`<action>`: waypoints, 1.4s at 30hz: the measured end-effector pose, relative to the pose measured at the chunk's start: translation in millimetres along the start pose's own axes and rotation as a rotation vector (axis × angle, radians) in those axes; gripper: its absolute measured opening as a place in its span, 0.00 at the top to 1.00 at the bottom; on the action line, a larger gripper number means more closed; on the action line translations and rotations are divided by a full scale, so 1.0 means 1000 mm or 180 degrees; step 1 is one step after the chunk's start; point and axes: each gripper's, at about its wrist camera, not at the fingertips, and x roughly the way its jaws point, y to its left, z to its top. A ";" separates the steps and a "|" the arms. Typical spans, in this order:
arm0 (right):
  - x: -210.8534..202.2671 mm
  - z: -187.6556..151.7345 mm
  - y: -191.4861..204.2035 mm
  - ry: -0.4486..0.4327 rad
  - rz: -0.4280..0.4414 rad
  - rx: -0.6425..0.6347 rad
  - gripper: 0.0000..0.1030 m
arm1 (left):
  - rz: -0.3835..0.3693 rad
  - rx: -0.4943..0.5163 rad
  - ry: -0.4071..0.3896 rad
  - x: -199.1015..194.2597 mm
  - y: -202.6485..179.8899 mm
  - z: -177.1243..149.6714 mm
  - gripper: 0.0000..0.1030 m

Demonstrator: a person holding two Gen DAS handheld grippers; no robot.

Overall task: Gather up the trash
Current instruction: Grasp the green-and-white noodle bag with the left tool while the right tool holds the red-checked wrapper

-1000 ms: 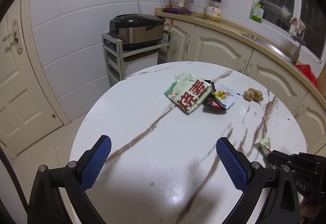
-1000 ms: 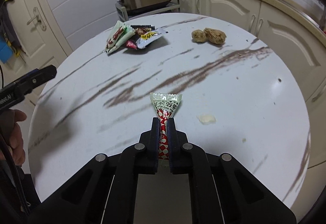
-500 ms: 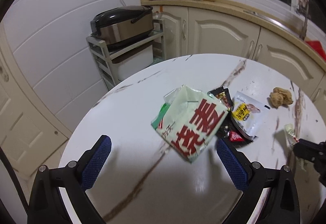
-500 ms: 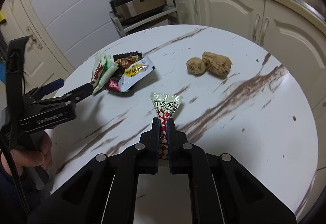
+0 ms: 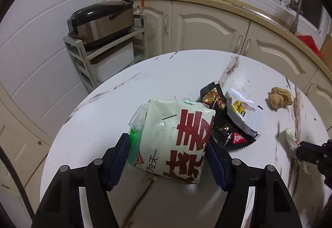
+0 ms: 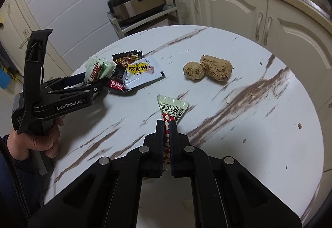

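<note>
A large pale green snack bag with red characters lies on the round marble table. My left gripper straddles it, its blue pads against both sides of the bag. In the right wrist view the left gripper closes around that bag. My right gripper is shut on a small green and red-checked sachet, held above the table; it also shows in the left wrist view. A black wrapper and a silver-white wrapper lie beside the bag.
Two brown crumpled lumps lie on the far right of the table. A rice cooker stands on a grey shelf cart behind the table. Cream cabinets and a counter run along the back.
My left gripper has moved forward over the table onto the large green bag and narrowed its fingers onto it. My right gripper has carried the sachet towards the wrappers.
</note>
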 end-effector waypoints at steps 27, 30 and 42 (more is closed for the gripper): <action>-0.135 -0.052 -0.011 -0.0649 -0.0050 0.0131 0.96 | -0.0185 0.0132 -0.0778 -0.210 -0.117 -0.094 0.36; -0.167 -0.067 -0.030 -0.0792 -0.0130 0.0220 0.96 | -0.0350 0.0253 -0.0828 -0.224 -0.151 -0.103 0.36; -0.267 -0.147 -0.149 -0.1074 -0.0684 0.0857 0.96 | -0.1108 0.0790 -0.0624 -0.215 -0.296 -0.117 0.36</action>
